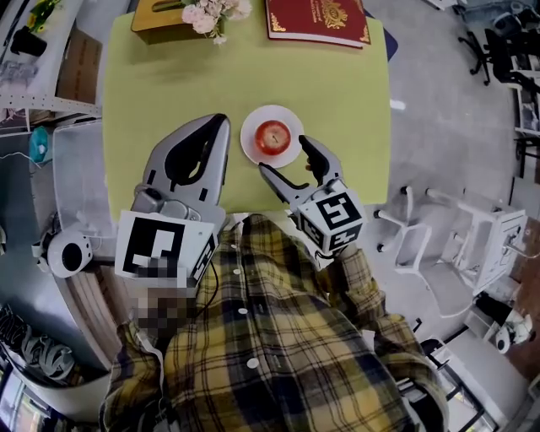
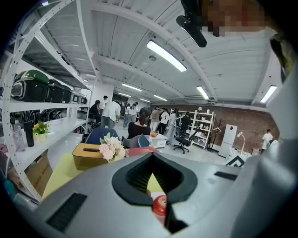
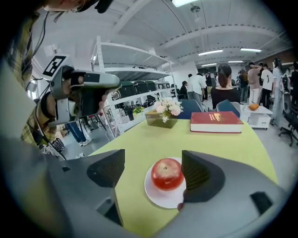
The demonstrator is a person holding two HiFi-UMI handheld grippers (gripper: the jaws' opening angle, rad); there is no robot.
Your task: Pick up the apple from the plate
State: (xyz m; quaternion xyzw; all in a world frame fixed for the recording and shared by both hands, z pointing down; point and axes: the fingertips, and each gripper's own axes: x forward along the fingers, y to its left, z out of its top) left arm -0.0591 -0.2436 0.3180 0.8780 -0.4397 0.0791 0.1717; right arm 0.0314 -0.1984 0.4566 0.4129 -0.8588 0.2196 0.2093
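A red apple (image 1: 272,135) sits on a small white plate (image 1: 251,148) near the front of the yellow-green table (image 1: 160,93). My right gripper (image 1: 285,160) is open just in front of the plate, one finger at the plate's right rim and one below it. In the right gripper view the apple (image 3: 166,174) lies on the plate (image 3: 160,199) between the spread jaws of the right gripper (image 3: 153,161); the pads do not press on it. My left gripper (image 1: 221,126) hangs shut and empty left of the plate. Through a slit in the left gripper (image 2: 152,158) I glimpse the apple (image 2: 159,204).
A red book (image 1: 318,21) lies at the table's far edge, with a tan tissue box (image 1: 160,18) and pale flowers (image 1: 211,15) at the far left. White stools (image 1: 472,236) stand on the floor to the right, shelving (image 1: 34,59) to the left. Several people stand far off.
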